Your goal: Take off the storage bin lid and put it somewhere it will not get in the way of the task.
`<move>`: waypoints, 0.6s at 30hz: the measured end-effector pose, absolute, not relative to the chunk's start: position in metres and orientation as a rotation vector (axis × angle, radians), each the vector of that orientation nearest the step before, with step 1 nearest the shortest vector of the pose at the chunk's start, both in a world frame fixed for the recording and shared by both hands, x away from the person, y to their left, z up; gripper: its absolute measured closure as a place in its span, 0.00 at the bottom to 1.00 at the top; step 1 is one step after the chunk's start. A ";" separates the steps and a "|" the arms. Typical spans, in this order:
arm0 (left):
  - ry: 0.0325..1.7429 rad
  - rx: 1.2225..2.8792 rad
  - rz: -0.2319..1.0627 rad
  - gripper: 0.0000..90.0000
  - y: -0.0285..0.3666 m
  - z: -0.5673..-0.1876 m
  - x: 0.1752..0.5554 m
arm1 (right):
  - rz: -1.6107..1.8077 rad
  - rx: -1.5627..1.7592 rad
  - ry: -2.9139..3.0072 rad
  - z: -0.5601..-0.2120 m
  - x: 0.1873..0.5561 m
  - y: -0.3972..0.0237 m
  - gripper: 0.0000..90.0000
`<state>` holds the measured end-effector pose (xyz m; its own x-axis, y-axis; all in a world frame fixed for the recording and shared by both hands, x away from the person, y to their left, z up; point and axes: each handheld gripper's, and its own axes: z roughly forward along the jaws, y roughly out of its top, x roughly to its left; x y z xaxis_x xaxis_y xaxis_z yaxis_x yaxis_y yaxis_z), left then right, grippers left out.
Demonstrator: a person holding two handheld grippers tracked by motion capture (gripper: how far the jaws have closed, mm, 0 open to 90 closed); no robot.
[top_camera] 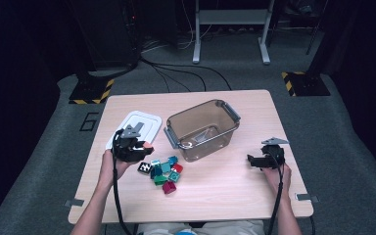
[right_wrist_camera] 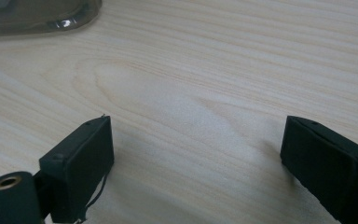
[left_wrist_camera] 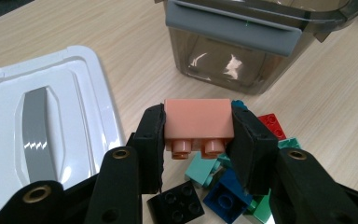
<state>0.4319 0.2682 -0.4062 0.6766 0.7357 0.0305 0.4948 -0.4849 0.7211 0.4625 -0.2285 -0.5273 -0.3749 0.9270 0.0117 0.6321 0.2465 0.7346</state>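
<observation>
Count at table: one clear brown bin (top_camera: pixel 203 128), centre, far. One white lid (top_camera: pixel 138 125), left of bin. One salmon brick (left_wrist_camera: pixel 196 125), lifted. Loose pile of bricks (top_camera: pixel 163 173), near side of bin: roughly seven visible (black, blue, teal, green, red); overlaps prevent an exact count.

A lab or recording studio is showing here: a small wooden counter (top_camera: pixel 235 196) is standing on grey carpet (top_camera: pixel 352 147), black cables (top_camera: pixel 176 73) are trailing across the floor, hazard-striped stand bases (top_camera: pixel 92 91) are flanking it, and a metal frame (top_camera: pixel 231 29) is standing behind in darkness.
</observation>
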 end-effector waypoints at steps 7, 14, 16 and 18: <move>0.928 2.193 0.435 0.65 0.265 -0.398 0.437 | 0.926 1.418 2.100 -0.527 0.463 -0.229 0.10; 0.910 2.205 0.435 0.65 0.261 -0.390 0.442 | 0.925 1.418 2.100 -0.527 0.463 -0.229 0.10; 0.907 2.202 0.433 0.65 0.260 -0.386 0.443 | 0.926 1.421 2.098 -0.527 0.462 -0.229 0.10; 0.903 2.204 0.429 0.65 0.259 -0.383 0.445 | 0.925 1.419 2.100 -0.527 0.463 -0.229 0.10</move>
<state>0.4447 0.2590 -0.3825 0.7010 0.7123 0.0360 0.4780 -0.5067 0.7174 0.4626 -0.2285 -0.5273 -0.3766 0.9263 0.0086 0.6316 0.2500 0.7339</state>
